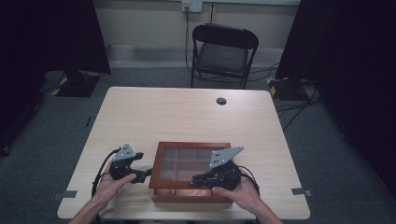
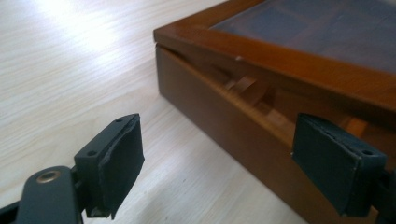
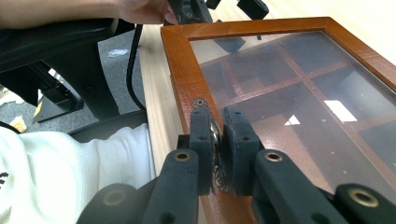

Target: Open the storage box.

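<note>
On the near half of the pale wooden desk (image 1: 187, 112) sits a shallow wooden box (image 1: 190, 179) with a glass-paned lid (image 3: 299, 98), close to my edge and between my two hands. Through the glass I see wooden dividers that split the inside into compartments.

My left gripper (image 1: 140, 173) rests just beside the box's left side, held in my left hand (image 1: 112, 184). Its jaws stand wide apart, with nothing between them; in the left gripper view one pad hangs over bare desk and the other sits in front of the box's side wall. From there I can see the lid lifted a little off the base, with a dark gap running along under the frame.

My right gripper (image 3: 217, 140) lies over the box's near right part, held in my right hand (image 1: 240, 191). Its jaws are pressed narrow on a small metal tab (image 3: 215, 133) at the lid's near frame, pinching it between the pads.

Beyond the desk stands a black folding chair (image 1: 224, 51) on grey carpet. A white sleeve (image 3: 70, 172) shows low in the right gripper view.
</note>
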Motion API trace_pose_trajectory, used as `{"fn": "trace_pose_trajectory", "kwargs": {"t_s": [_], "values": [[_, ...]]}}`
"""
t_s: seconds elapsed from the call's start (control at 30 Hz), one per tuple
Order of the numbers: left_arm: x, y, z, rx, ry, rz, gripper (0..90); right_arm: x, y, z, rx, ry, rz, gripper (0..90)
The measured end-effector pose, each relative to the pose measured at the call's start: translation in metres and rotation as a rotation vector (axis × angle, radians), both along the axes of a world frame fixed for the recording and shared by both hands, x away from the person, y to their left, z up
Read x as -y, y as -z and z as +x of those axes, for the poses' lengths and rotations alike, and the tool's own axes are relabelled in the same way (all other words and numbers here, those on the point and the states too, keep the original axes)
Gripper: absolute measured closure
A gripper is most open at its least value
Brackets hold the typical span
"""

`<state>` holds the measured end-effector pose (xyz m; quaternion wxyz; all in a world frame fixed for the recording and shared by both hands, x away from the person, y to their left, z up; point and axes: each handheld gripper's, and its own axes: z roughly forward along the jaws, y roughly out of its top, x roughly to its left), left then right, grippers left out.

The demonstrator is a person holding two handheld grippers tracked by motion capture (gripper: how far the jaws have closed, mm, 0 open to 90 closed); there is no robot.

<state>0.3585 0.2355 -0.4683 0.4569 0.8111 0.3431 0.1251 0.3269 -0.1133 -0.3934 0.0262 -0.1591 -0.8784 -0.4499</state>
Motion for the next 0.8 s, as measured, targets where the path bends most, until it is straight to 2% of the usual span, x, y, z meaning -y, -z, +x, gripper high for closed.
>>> {"fn": "trace_pose_trajectory", "kwargs": {"t_s": [0.1,0.23,0.33,0.47,0.63,0.67,0.77,0.8], "values": [[0.002,-0.001,-0.002,0.004,0.019,-0.017,15.8,0.000,-0.002,0.001,0.002,-0.003,0.001,83.3],[0.008,-0.003,-0.005,0.029,0.051,0.002,16.0,0.000,-0.004,0.001,0.004,-0.002,0.000,83.3],[0.011,-0.003,-0.006,0.031,0.067,0.005,16.0,0.000,-0.005,0.002,0.007,-0.001,-0.002,83.3],[0.013,-0.003,-0.006,0.040,0.071,-0.006,17.5,0.000,-0.005,0.002,0.003,-0.001,-0.007,83.2],[0.015,-0.003,-0.005,0.056,0.082,0.004,18.1,0.002,-0.005,0.002,0.003,0.004,0.002,82.4],[0.015,-0.003,-0.005,0.054,0.086,0.006,18.1,0.002,-0.005,0.002,0.004,0.007,0.001,80.9],[0.016,-0.003,-0.006,0.058,0.081,0.003,18.1,0.003,-0.002,0.001,0.005,0.035,-0.009,66.2],[0.015,-0.004,-0.006,0.063,0.081,0.004,18.2,0.004,-0.002,0.001,0.008,0.050,-0.008,64.1]]}}
